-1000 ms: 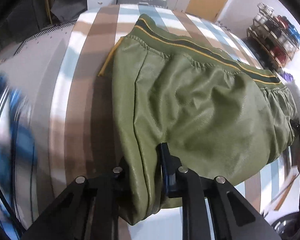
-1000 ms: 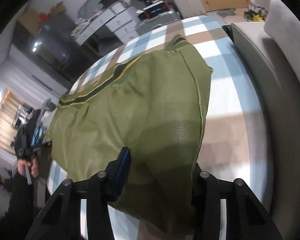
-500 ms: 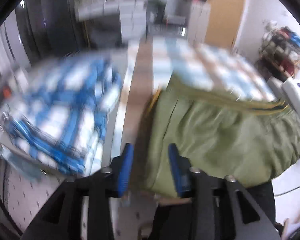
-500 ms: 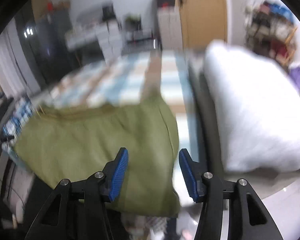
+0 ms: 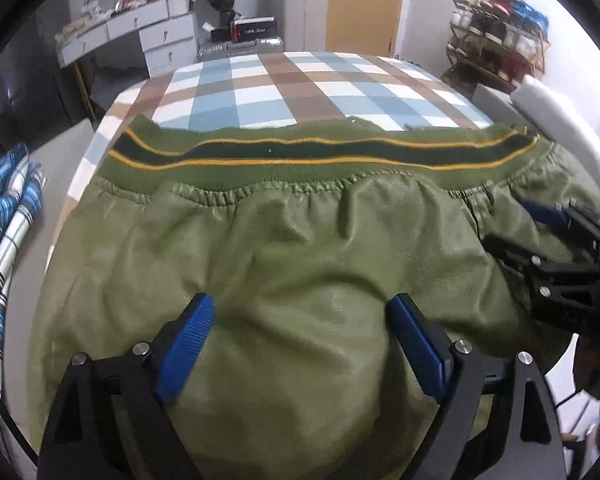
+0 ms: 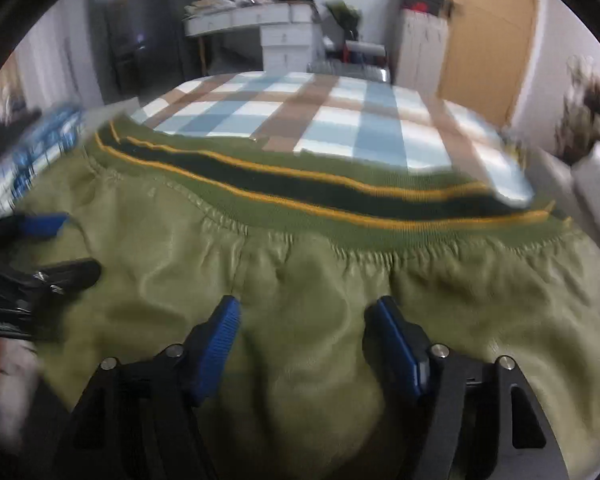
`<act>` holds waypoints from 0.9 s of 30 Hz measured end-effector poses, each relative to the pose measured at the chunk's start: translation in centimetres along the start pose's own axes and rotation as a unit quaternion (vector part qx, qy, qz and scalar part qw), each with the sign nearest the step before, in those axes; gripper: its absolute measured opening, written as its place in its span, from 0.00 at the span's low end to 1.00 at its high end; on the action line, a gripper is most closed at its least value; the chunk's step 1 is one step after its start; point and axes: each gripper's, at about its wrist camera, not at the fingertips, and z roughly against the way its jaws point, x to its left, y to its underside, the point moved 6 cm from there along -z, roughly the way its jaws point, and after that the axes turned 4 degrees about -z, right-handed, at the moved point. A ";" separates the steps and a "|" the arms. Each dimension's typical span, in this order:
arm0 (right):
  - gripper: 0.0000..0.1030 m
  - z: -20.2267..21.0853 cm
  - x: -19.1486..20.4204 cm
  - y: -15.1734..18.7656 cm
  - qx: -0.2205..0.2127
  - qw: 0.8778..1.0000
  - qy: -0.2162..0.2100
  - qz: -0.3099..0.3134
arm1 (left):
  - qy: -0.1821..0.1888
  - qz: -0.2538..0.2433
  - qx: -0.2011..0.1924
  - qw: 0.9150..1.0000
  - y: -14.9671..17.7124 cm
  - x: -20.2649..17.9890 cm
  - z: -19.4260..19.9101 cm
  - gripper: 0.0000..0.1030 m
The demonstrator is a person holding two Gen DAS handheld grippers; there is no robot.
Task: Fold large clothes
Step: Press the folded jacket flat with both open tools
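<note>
Opening wide, left tongs and right tongs hover above green jacket, gripping nothing; no legible writing.

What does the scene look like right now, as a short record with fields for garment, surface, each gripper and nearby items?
garment: green jacket, lying folded, striped knit hem on the far side
surface: checked bedspread
left gripper: opening, over the jacket, gripping nothing
right gripper: opening, over the jacket, gripping nothing
nearby: blue plaid cloth beside the bed

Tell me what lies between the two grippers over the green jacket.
Only the green jacket itself: a bare stretch of its wrinkled shell separates the left gripper from the right gripper, both with jaws opening and gripping nothing. The left wrist view shows it best.
</note>
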 end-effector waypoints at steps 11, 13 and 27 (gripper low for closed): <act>0.68 8.4 -7.6 0.2 -0.073 0.990 0.083 -0.088 | -0.008 0.006 -0.038 0.999 1.1 -3.0 0.8 0.88; 0.69 5.8 -10.0 2.0 -0.011 0.989 0.091 -0.118 | -0.011 0.004 -0.042 0.999 1.2 -2.9 0.8 0.88; 0.62 10.6 -8.8 1.0 -0.063 0.990 0.091 -0.089 | -0.017 -0.002 -0.064 0.998 1.5 -3.2 1.0 0.89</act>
